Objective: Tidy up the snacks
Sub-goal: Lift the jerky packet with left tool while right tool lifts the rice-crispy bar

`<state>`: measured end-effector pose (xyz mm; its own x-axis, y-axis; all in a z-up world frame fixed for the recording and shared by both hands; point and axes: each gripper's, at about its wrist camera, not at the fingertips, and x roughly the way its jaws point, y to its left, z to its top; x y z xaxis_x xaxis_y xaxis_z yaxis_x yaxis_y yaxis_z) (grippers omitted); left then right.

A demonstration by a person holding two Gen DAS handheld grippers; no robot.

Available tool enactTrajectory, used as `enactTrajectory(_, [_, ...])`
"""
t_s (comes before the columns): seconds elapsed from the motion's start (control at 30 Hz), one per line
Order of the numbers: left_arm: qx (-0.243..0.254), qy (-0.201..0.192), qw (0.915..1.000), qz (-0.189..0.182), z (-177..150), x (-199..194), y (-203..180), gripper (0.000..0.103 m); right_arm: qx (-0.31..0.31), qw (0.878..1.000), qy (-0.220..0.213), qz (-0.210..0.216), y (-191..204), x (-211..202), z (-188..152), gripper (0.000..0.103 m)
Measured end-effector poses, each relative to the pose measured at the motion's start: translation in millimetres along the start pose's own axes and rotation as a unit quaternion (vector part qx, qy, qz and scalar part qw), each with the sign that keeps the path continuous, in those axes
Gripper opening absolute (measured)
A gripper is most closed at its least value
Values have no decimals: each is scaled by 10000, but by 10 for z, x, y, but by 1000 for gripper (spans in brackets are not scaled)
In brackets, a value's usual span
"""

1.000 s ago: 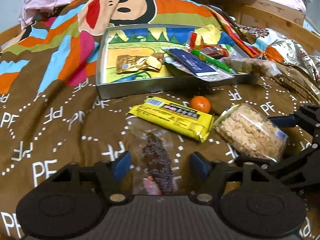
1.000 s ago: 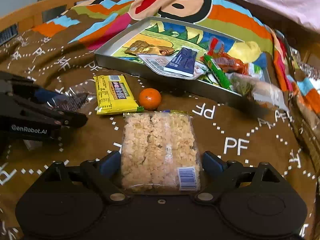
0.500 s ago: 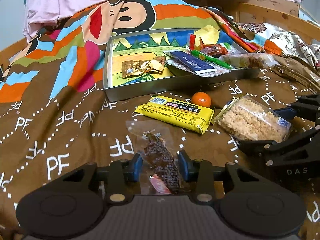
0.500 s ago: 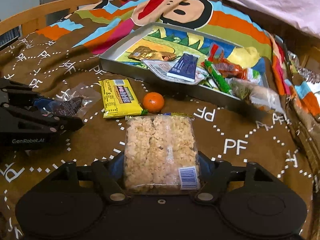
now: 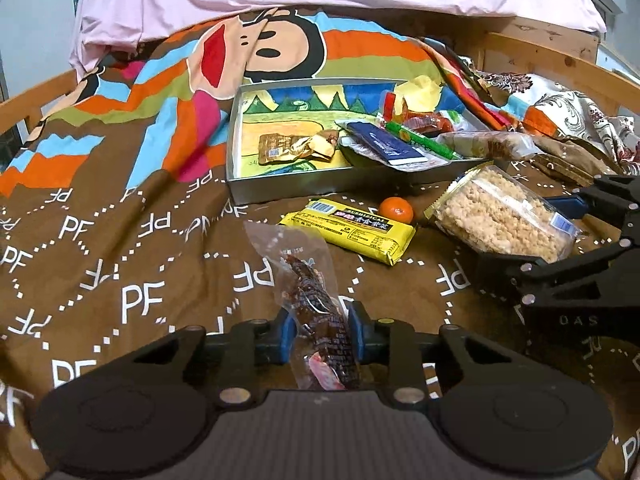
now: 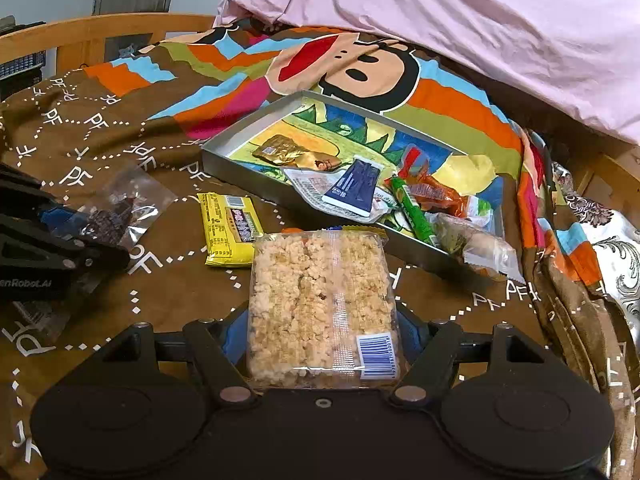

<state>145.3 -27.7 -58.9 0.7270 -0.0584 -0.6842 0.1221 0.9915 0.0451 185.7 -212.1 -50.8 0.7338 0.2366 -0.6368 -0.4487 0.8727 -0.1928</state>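
My left gripper (image 5: 322, 332) is shut on a clear packet of dark dried meat (image 5: 316, 304) and holds it above the brown blanket. My right gripper (image 6: 322, 332) is shut on a clear pack of rice crisp cake (image 6: 320, 300), lifted off the blanket; the pack also shows in the left wrist view (image 5: 500, 216). A metal tray (image 5: 320, 188) with a picture bottom holds several snack packets. A yellow snack bar (image 5: 352, 230) and a small orange (image 5: 396, 210) lie on the blanket in front of the tray.
The tray (image 6: 224, 156) sits on a colourful cartoon blanket (image 6: 100, 140). A pink pillow (image 6: 460, 28) lies behind it. Wooden bed rails (image 6: 100, 36) run along the sides. A wrapped snack (image 6: 480, 244) hangs over the tray's near right corner.
Both grippers closed on their packets and lifted them off the blanket. The views rose and pulled back, so the tray looks farther off.
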Motion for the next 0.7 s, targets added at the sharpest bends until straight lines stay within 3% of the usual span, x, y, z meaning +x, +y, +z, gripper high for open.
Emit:
enactTrajectory(0.3, [-28, -208, 9998, 54, -7, -136, -30, 30, -72, 9996, -264, -39, 19, -93, 21, 73])
enactTrajectory(0.37, [-48, -275, 9996, 37, 8, -165, -32, 21, -114, 9995, -305, -45, 30, -101, 25, 73])
enactTrajectory(0.43, [-98, -324, 9994, 5, 24, -180, -28, 21, -140, 9993, -334, -49, 37, -106, 28, 73])
enactTrajectory(0.6, [-147, -124, 9998, 9, -22, -113, -20, 21, -123, 9994, -318, -48, 33, -99, 36, 73])
enactTrajectory(0.7, [-213, -26, 9996, -183, -40, -93, 6, 21, -138, 9994, -304, -44, 34, -93, 35, 73])
